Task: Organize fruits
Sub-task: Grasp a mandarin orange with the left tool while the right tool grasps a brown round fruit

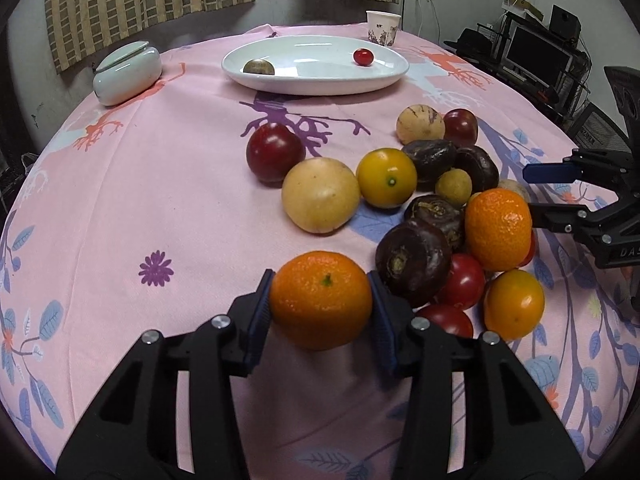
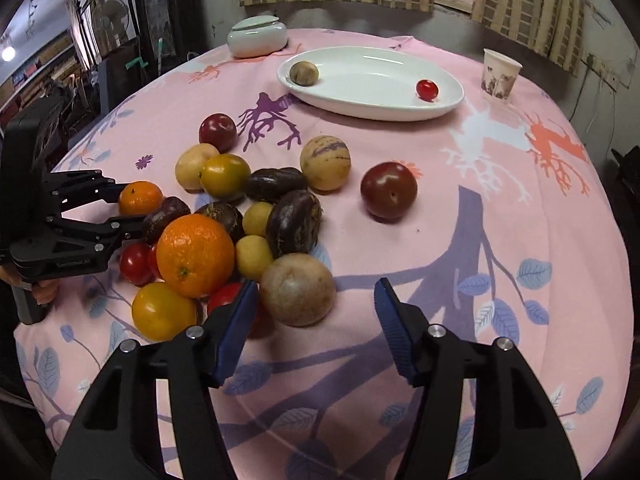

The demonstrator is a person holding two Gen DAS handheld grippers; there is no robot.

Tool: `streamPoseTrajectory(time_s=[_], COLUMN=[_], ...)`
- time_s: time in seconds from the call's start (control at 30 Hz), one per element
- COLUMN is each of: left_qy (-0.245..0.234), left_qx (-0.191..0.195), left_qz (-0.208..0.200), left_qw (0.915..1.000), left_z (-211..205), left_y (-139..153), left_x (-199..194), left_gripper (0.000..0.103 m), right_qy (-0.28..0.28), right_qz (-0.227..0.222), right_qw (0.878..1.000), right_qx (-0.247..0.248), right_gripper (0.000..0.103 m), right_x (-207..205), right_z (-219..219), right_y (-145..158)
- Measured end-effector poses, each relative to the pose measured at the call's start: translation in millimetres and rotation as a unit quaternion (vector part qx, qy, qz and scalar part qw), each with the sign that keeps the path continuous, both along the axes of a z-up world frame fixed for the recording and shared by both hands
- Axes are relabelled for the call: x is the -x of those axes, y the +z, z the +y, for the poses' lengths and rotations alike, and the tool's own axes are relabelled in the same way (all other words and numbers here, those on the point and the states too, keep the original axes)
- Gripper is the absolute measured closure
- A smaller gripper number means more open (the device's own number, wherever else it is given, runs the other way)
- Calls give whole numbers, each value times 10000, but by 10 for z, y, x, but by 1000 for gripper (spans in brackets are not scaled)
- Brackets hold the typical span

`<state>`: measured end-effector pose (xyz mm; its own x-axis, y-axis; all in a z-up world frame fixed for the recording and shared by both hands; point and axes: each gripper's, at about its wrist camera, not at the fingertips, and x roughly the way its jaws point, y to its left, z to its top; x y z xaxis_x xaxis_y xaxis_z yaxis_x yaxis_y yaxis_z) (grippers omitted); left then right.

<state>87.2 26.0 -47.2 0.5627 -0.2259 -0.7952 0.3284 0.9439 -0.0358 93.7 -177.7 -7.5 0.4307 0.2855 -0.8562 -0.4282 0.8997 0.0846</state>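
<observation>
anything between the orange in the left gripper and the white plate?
In the left wrist view: bare pink cloth between orange and plate; the fruit pile sits right of that line.

The left gripper (image 1: 322, 300) angles downward, its blue pads pressed against both sides of a small orange (image 1: 322, 300); a hand (image 2: 40, 292) grips its handle from below. The right gripper (image 2: 316, 308) also points downward, jaws apart, nothing pinched between its blue pads (image 2: 236, 328).
</observation>
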Motion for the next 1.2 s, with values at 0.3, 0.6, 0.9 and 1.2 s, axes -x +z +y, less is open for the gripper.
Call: streamPoseTrajectory(time_s=[0.3,0.6,0.9,1.2], left_qy=[8,10,15,122], left_qx=[116,142,65,101], left_qz=[24,19,15,20], left_qw=[9999,9999,10000,9999], left_z=[30,27,8,48], left_y=[-8,-6,-3,209], left_x=[3,2,-5,40], left_gripper=[57,56,57,58], right_qy=[176,134,36,-166], right_qz=[736,480,179,-80], right_qw=[9968,9984,9977,9998], right_qx=[-245,270,647,119], right_gripper=[52,63,62,62], right_x=[-298,-93,-54,15], right_z=[18,-135,-13,-205], right_y=[-121,-53,-146,137])
